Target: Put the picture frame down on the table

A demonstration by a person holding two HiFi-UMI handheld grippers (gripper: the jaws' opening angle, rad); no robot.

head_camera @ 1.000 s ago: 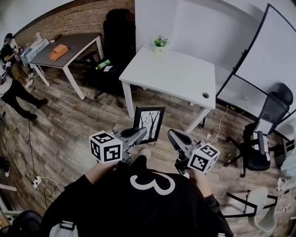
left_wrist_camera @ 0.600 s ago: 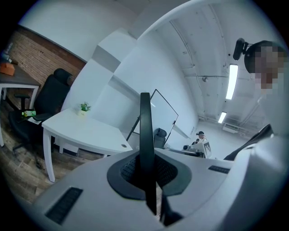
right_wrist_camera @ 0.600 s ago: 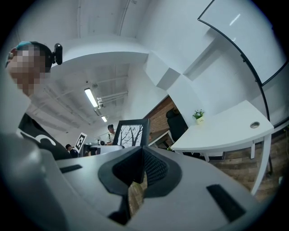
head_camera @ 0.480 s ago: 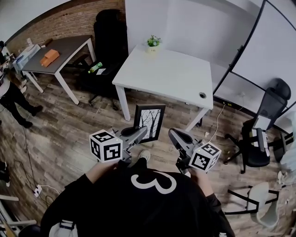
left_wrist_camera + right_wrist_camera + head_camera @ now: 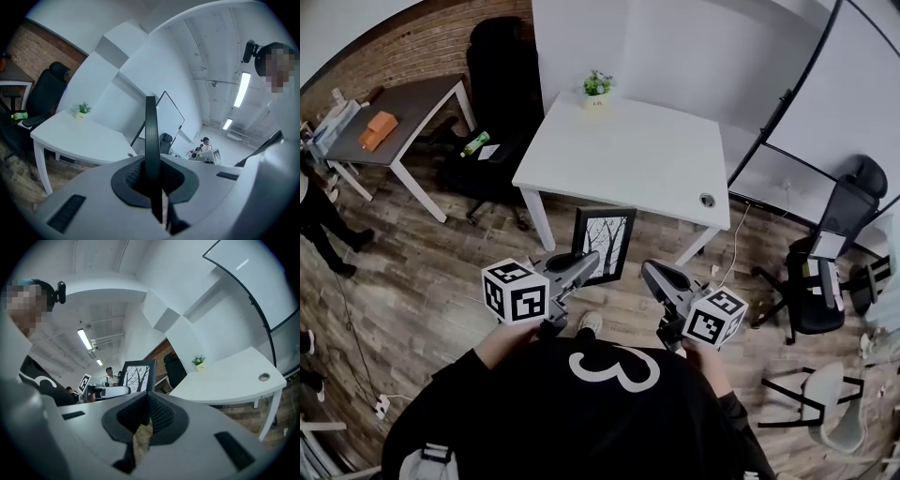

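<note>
At the far left stood a grey tabletop (image 5: 403, 112) on white legs with a flat orange thing (image 5: 377, 129) on it; what lay at its far end was too small for us to tell. Wood-grain planks covered the floor (image 5: 422, 272). Right of the grey table, a black padded chair (image 5: 499, 75) had a green bottle (image 5: 474, 143) lying on its seat.

The left gripper (image 5: 581, 267), grey plastic with a black-and-white marker cube (image 5: 515, 292), was clamped on the picture frame (image 5: 605, 246). Its ribbed black pads pressed both faces of the frame's edge. The frame was rectangular, with a thin black border round a bare-tree print. It hung upright in the air on the near side of the white tabletop (image 5: 628, 159), not resting on it. The gripper covered its lower left corner, and in the left gripper view we saw only its narrow dark edge.

The white tabletop was smooth, with a small potted plant (image 5: 597, 86) at its far edge and a round cable hole (image 5: 706, 200) near its right corner.

The right gripper (image 5: 652, 274) had its pads together at the tips, with nothing between them. A black wheeled chair (image 5: 825, 272) stood at the right.
</note>
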